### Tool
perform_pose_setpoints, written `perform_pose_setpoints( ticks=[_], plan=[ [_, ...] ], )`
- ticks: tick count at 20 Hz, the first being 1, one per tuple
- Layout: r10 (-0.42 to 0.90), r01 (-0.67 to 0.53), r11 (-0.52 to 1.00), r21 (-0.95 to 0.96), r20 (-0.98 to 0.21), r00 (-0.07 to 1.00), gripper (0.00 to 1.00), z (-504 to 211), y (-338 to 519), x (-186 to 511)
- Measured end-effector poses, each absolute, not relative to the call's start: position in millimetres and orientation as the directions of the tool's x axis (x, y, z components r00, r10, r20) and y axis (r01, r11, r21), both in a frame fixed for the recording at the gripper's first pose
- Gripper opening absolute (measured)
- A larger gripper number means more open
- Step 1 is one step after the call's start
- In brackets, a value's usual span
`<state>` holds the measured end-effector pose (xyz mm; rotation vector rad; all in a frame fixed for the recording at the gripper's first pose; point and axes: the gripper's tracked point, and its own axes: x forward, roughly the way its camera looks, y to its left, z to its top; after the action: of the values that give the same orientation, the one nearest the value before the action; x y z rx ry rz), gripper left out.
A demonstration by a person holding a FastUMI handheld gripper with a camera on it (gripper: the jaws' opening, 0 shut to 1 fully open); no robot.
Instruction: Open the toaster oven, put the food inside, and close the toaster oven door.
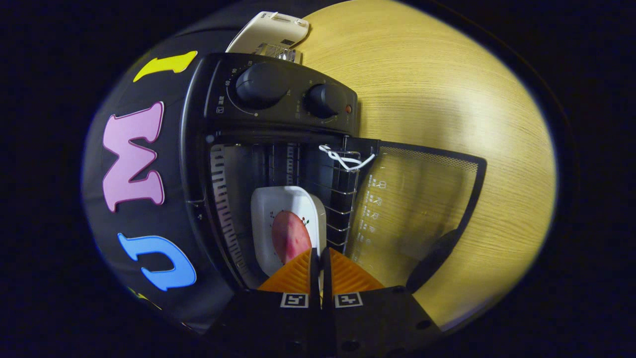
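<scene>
Hand-held gripper (320, 258) clenched on the white dish's (288, 219) rim, low in the frame's centre.
The dish, carrying reddish food (290, 237), sits inside the open black toaster oven (278, 149); its glass door (417, 209) lies open over the wooden tabletop (447, 89) at right.

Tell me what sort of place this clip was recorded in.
Probably a staged kitchen-style booth: a black toaster oven with its door open sits on a wooden table, a white dish of food inside. The gripper grips the dish's rim.
</scene>
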<state>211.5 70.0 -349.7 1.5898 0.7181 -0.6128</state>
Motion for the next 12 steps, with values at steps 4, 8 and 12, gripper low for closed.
perform_pose_setpoints(
  ticks=[4,8,12],
  plan=[
    [0.067,0.750,-0.166,0.641,-0.751,0.657,0.05,-357,75,237],
    [0.024,0.750,-0.190,0.633,-0.761,0.648,0.07,-362,68,254],
    [0.021,0.768,-0.168,0.618,-0.776,0.630,0.23,-362,70,245]
  ],
)
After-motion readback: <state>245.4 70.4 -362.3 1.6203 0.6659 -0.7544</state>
